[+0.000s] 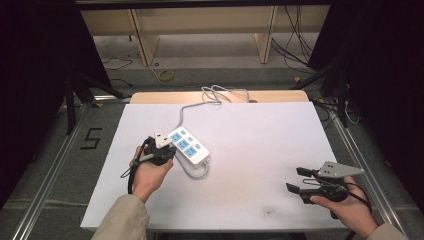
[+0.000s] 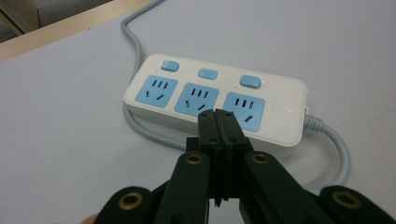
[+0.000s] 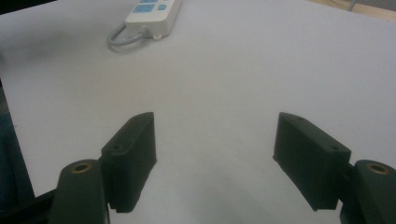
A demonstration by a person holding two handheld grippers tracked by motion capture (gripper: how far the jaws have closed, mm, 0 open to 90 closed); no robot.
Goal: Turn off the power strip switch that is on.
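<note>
High view: a white power strip [image 1: 189,145] with 3 blue sockets lies on the white table [image 1: 260,150], left of the middle and angled, its long side running from the far left toward the near right. Its grey cord [image 1: 192,106] leaves the near-right end, loops back along the strip and runs to the far edge of the table, where it coils. The left tool [image 1: 161,148] sits just beside the strip's near-left side, held by the person's left hand [image 1: 149,172]. The right tool [image 1: 296,179] rests near the near right corner of the table in the right hand [image 1: 345,205], well apart from the strip, its 2 jaws spread.

Left gripper view: the left tool [image 2: 221,122] has its 2 black jaws pressed together with nothing between them, their tips in front of the strip's [image 2: 219,100] near side by the third socket. 3 blue buttons [image 2: 208,73] line the strip's far side. The cord [image 2: 337,149] exits at the right end and curls under the near side.

Right gripper view: the right tool [image 3: 212,142] stands wide open over bare table [image 3: 243,70], holding nothing. The strip's end [image 3: 154,11] and its cord loop [image 3: 122,37] lie toward the far left.
</note>
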